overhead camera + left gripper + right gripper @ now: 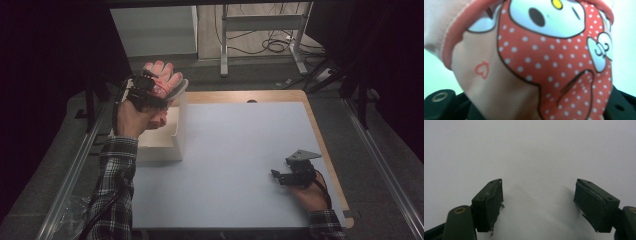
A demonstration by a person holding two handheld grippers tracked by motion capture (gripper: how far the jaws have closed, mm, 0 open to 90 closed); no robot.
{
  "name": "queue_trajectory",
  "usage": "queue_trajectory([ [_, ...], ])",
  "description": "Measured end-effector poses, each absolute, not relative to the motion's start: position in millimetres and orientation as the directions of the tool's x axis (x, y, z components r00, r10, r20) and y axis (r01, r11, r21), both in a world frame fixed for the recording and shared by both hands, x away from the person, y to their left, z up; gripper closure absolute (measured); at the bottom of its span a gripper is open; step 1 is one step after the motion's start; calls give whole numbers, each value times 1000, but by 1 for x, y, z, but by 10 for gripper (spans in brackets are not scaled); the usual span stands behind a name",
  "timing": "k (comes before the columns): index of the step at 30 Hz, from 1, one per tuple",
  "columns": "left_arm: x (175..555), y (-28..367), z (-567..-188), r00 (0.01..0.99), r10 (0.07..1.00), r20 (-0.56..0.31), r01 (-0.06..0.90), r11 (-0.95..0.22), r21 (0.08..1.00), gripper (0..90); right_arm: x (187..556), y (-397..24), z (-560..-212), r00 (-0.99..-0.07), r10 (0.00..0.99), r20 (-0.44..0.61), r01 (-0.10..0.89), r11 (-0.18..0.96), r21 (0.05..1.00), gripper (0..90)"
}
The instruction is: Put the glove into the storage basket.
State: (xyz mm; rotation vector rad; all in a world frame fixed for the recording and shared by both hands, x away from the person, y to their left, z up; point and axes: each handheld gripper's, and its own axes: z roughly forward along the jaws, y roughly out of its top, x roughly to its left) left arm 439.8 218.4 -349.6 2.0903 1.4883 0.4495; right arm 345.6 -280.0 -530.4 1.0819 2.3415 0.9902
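**One printed glove held over one white box**

One pink glove (162, 75) is hanging from the left hand-held gripper (150, 92), at about ten o'clock on the table (240, 150). The high view is showing its finger shapes sticking up past the gripper, above the far edge of the one white open-topped box (175, 132). In the left gripper view the glove (544, 65) is sitting right up against the camera: pale pink cloth with a coral trim, one small outlined heart, and one red patch with white dots carrying a white cartoon face. The jaws are clamped together on this cloth, their black bases just peeking out at the bottom corners.

The right hand-held gripper (287, 176) is resting at about four o'clock on the table, well apart from the box and the glove. In the right gripper view this gripper (537, 205) is standing with its two black pads wide apart and bare white tabletop (529, 152) between them.

Two plaid sleeves are coming in from six o'clock, one to each gripper.
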Motion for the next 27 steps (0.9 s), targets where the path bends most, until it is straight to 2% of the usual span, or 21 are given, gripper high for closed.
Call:
queue_trajectory([
  [12,451,237,-385,261,964,-42,773,-183,608,516,346,-280,-530,-634,772,-44,507,458,730,236],
  [27,470,240,-440,221,974,-41,780,-151,607,507,346,-280,-530,-634,772,-43,507,457,730,236],
])
